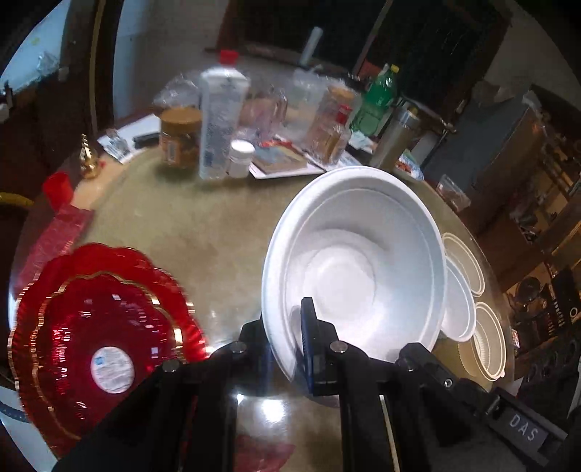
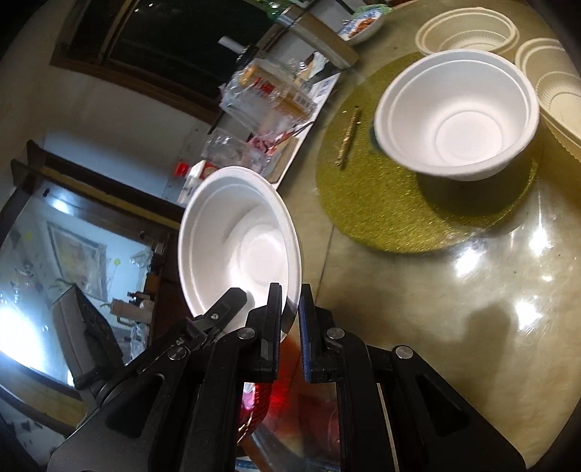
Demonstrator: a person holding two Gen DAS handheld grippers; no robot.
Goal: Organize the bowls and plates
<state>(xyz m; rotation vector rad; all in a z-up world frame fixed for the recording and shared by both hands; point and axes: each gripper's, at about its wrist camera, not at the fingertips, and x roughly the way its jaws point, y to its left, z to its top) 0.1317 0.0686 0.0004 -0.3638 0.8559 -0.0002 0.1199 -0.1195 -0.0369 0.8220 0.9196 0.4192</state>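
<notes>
A white foam bowl (image 1: 356, 261) (image 2: 239, 239) hangs tilted above the glossy table. My left gripper (image 1: 285, 316) is shut on its near rim, one finger inside and one outside. My right gripper (image 2: 290, 294) is shut on the same rim just beside it, and shows in the left wrist view as the right gripper (image 1: 414, 352). A second white bowl (image 2: 457, 119) (image 1: 461, 308) stands on a gold round placemat (image 2: 381, 203). Cream ribbed bowls (image 2: 468, 32) (image 1: 486, 341) sit past it. Stacked red scalloped plates (image 1: 101, 326) lie at the lower left.
Bottles, jars and packets (image 1: 221, 119) crowd the far side of the table. A red cup (image 1: 58, 188) stands near the left edge. A thin stick (image 2: 348, 134) lies on the placemat. The table's rim (image 1: 504, 290) curves close behind the cream bowls.
</notes>
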